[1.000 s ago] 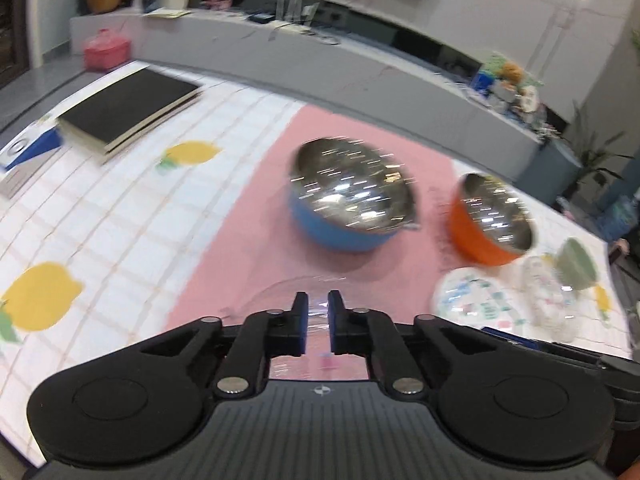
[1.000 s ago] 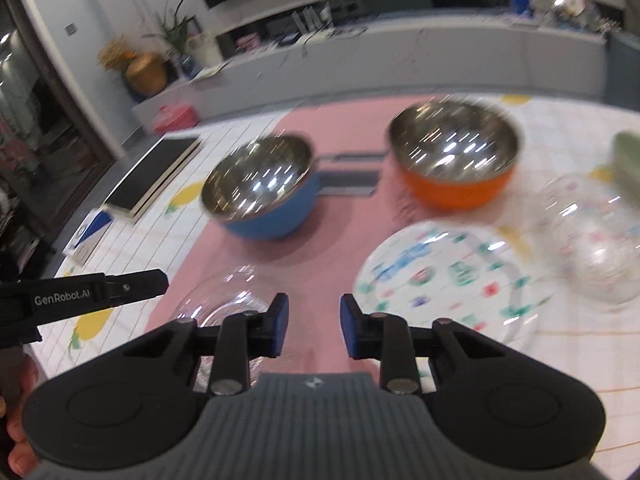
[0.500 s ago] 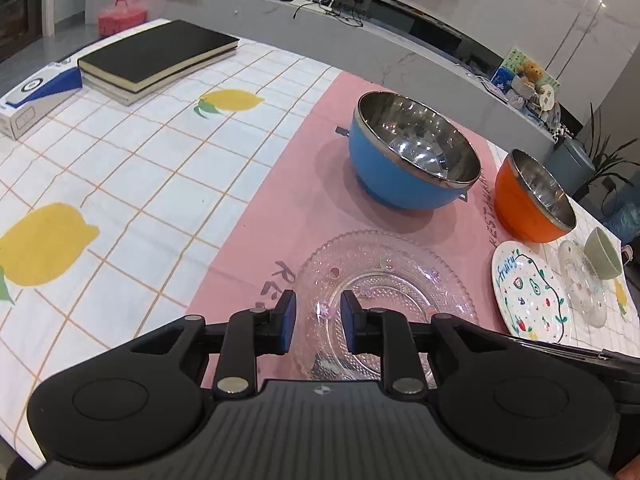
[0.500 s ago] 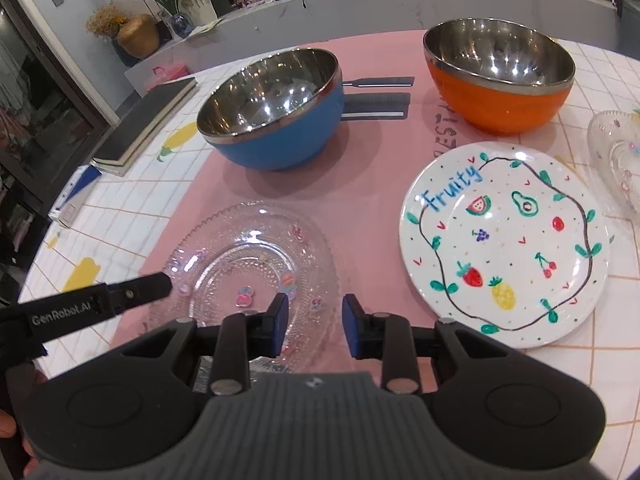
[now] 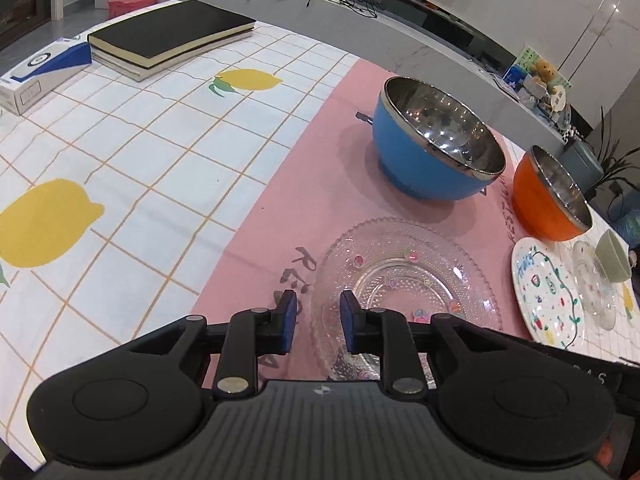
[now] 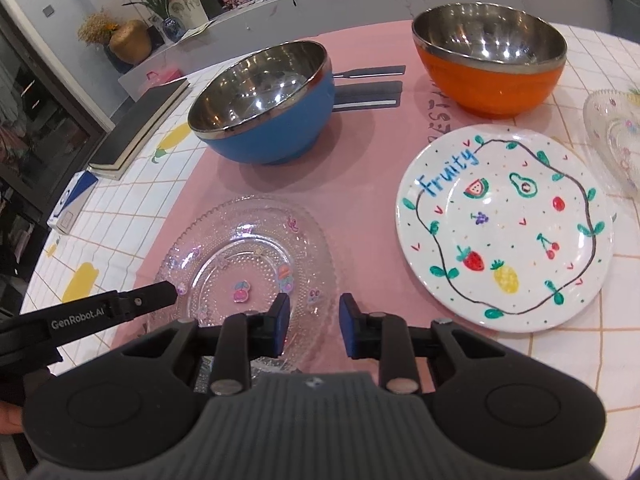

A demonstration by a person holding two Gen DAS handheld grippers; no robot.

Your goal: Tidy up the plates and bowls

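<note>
A clear glass plate (image 5: 404, 288) lies on the pink mat and also shows in the right wrist view (image 6: 248, 264). My left gripper (image 5: 316, 318) is open and empty at the plate's near left rim. My right gripper (image 6: 312, 320) is open and empty at its near right rim. A blue bowl (image 5: 436, 148) (image 6: 264, 104) and an orange bowl (image 5: 552, 200) (image 6: 492, 56) stand behind. A white fruit-painted plate (image 6: 504, 224) (image 5: 546, 292) lies to the right, with a second glass dish (image 6: 616, 136) (image 5: 594, 288) and a small green bowl (image 5: 612, 256) beyond it.
A black book (image 5: 168, 36) and a blue-and-white box (image 5: 40, 68) lie at the table's far left on the lemon-print cloth (image 5: 120, 168). Dark flat utensils (image 6: 368, 88) lie behind the blue bowl. A grey counter (image 5: 400, 4) runs behind the table.
My left gripper has let go of the glass plate, opened wider and drawn back left. The plate now lies flat on the mat. Both views have steadied and drawn closer.
</note>
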